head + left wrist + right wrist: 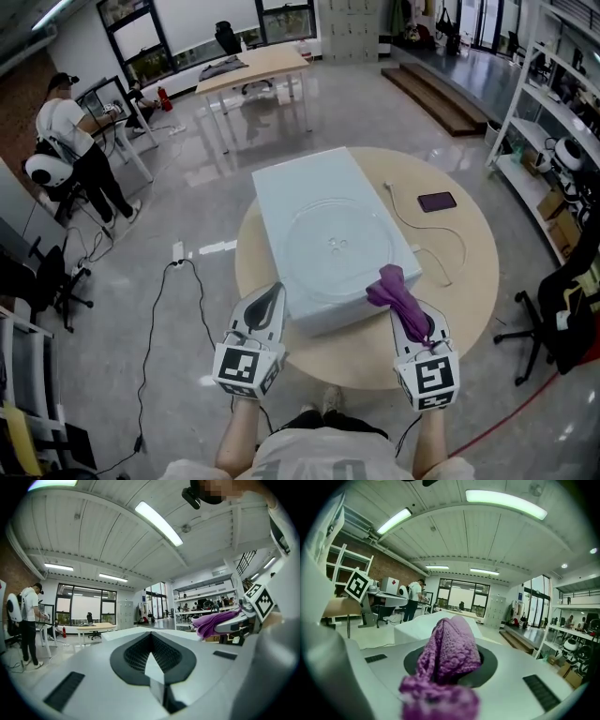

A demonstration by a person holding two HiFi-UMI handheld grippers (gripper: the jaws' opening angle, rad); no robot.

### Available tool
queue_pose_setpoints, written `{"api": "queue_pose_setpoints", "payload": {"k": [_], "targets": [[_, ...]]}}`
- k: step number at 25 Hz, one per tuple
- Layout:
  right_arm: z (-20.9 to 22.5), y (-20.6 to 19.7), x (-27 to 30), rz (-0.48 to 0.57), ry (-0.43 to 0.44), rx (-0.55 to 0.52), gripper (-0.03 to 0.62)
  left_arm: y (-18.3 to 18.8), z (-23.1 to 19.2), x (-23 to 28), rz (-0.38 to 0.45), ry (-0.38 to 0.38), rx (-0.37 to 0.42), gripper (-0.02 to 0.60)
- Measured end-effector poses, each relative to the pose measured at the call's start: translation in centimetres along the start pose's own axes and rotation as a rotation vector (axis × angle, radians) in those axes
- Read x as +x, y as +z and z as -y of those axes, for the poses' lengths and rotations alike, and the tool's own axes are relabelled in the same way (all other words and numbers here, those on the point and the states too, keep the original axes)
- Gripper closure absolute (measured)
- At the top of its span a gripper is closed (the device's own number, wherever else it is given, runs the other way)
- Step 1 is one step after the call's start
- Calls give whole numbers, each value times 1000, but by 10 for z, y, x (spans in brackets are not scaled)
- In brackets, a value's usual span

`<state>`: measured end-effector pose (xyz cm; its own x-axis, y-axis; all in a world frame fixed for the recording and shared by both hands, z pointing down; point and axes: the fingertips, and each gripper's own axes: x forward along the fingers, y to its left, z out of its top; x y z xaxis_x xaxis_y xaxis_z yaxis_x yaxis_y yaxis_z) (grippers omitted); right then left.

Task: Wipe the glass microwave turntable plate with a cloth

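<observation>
Starting the wipe, likely: clamping cloth (394, 289) in right gripper (412, 323) at box's (305, 187) near right corner, with left gripper (270, 298) closed, empty. Plate (336, 246) flat atop box, untouched. Next: lowering cloth onto plate.

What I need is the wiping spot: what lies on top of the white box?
The glass turntable plate lies flat on the white box. The purple cloth, in the right gripper, covers the box's near right corner.

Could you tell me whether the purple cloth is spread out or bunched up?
Bunched up: the purple knitted cloth is a crumpled wad pinched in the right hand-held gripper, not laid over the round glass turntable plate.
</observation>
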<state>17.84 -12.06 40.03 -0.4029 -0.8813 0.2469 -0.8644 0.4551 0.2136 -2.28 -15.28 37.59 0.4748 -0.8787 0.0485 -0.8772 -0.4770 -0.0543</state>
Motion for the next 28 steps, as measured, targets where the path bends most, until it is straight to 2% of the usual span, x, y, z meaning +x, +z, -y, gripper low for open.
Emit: {"api": "queue_pose_setpoints", "payload": {"k": [4, 8, 19, 22, 28], "targets": [[-22, -13, -22, 17, 30, -74, 546, -13, 5, -26, 0, 6, -15, 586], [-50, -10, -55, 45, 31, -9, 546, -17, 23, -69, 15, -5, -21, 586], [-203, 13, -209, 119, 44, 8, 546, -4, 61, -278, 70, 13, -27, 586], [-221, 5, -248, 102, 21, 21, 546, 1, 74, -318, 90, 20, -18, 586], [-228, -2, -315, 99, -24, 39, 546, 6, 100, -372, 106, 54, -42, 586]]}}
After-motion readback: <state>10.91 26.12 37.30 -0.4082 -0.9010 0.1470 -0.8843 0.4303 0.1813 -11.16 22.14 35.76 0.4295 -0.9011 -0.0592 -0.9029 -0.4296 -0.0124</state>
